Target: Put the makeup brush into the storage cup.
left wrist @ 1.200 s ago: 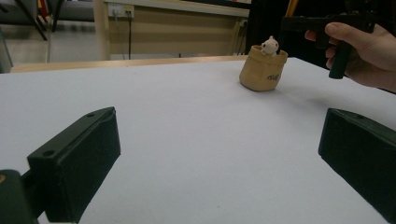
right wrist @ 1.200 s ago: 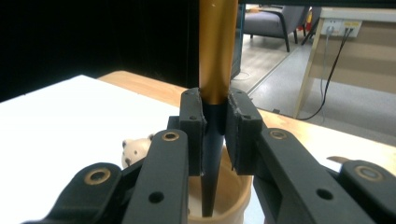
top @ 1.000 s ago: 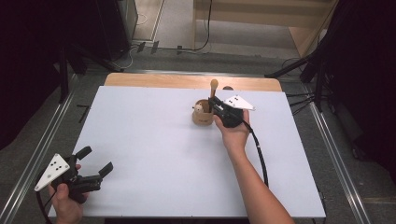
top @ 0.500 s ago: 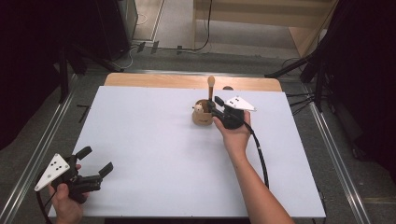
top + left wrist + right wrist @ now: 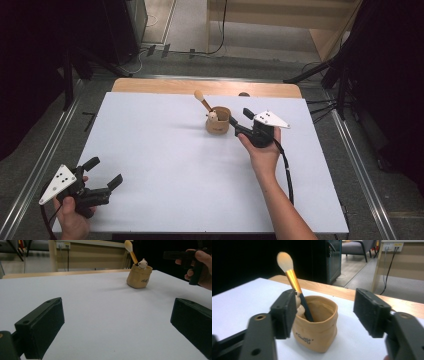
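The right claw (image 5: pixel 239 120) sits at the far right of the desk (image 5: pixel 165 165), held in the person's right hand (image 5: pixel 264 150), whose forearm reaches in from the bottom edge of the high view. The claw points left and slightly away from the person, grey three-cornered plate on top, cable trailing back along the wrist. Its jaws have just been opening and stand apart, with nothing pressed between the pads. The left claw (image 5: pixel 105 172) rests low at the near left corner, gripped by the left hand (image 5: pixel 72 210). It points right and forward, jaws spread wide and empty.
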Tool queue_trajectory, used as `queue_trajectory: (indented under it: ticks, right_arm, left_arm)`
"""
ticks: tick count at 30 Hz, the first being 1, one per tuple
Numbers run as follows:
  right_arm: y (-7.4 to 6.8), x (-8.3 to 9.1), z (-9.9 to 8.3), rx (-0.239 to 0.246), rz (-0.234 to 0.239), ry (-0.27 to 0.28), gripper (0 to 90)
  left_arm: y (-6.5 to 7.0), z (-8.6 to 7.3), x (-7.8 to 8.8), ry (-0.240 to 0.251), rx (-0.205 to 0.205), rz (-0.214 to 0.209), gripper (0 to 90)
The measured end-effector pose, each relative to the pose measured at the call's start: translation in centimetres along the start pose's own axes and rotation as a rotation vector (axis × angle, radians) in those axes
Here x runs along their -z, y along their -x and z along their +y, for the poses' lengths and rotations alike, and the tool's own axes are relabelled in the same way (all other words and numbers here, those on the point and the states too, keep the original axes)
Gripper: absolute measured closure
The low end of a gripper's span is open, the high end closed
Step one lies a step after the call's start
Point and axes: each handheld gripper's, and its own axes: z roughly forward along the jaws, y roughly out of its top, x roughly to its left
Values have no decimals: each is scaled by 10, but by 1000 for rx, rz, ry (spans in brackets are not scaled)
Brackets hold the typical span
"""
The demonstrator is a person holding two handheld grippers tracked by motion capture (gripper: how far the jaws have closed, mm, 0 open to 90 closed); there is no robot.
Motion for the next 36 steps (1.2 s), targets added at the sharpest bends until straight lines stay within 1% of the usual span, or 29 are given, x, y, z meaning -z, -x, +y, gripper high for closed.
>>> queue_trajectory:
  ticks: [2, 3, 4, 5, 7, 9, 10, 14, 15, 17, 19, 20, 22, 24, 29, 32, 33, 36]
  right_arm:
    - [0, 6, 0, -6, 7, 4, 269]
    - [0, 9, 0, -19, 16, 1, 251]
    - [1, 12, 0, -31, 19, 11, 215]
    - [0, 16, -1, -31, 6, 19, 176]
    - [0, 20, -4, -12, -12, 25, 172]
    - [-1, 24, -5, -3, -22, 8, 140]
    - [-2, 27, -7, 10, -26, 9, 140]
    - [-2, 38, -11, -29, 7, 37, 138]
    - [-1, 40, -12, -31, 6, 37, 138]
    - [0, 45, -14, -14, -9, 40, 138]
    - [2, 50, -16, -12, -15, 45, 134]
    - [3, 52, -17, -6, -17, 41, 132]
    - [4, 56, -19, 7, -37, 34, 132]
    - [7, 60, -22, 9, -42, 38, 127]
    - [12, 70, -31, 18, -64, 22, 124]
    - [15, 75, -36, 19, -70, 14, 123]
    - [17, 78, -38, 21, -64, -1, 118]
    - [19, 85, -42, 27, -62, -8, 98]
  left_arm:
    - [0, 0, -1, 0, 3, -1, 0]
    - [0, 0, -1, -2, 2, -2, 0]
    - [0, 0, -1, -4, 1, -2, 0]
    - [1, 0, -1, -3, 1, -2, 0]
    - [1, 0, -1, -2, 0, -4, 0]
    - [1, 0, -1, -2, -2, -3, 0]
    - [1, 0, -1, -2, -1, -4, 0]
    - [2, 0, -1, -3, -4, -4, 0]
    - [2, 0, -1, -3, -3, -4, 0]
    - [2, 0, -1, -3, -4, -4, 0]
    - [2, 0, -1, -4, -7, -5, 0]
    - [2, 0, -1, -5, -7, -6, 0]
    - [3, 0, -1, -3, -6, -6, 0]
    - [3, 0, -2, -4, -9, -6, 0]
    - [3, 0, -2, -6, -10, -7, 0]
    - [3, 0, -2, -7, -12, -7, 0]
    - [3, 0, -2, -8, -12, -7, 0]
    - [3, 0, -2, -7, -12, -6, 0]
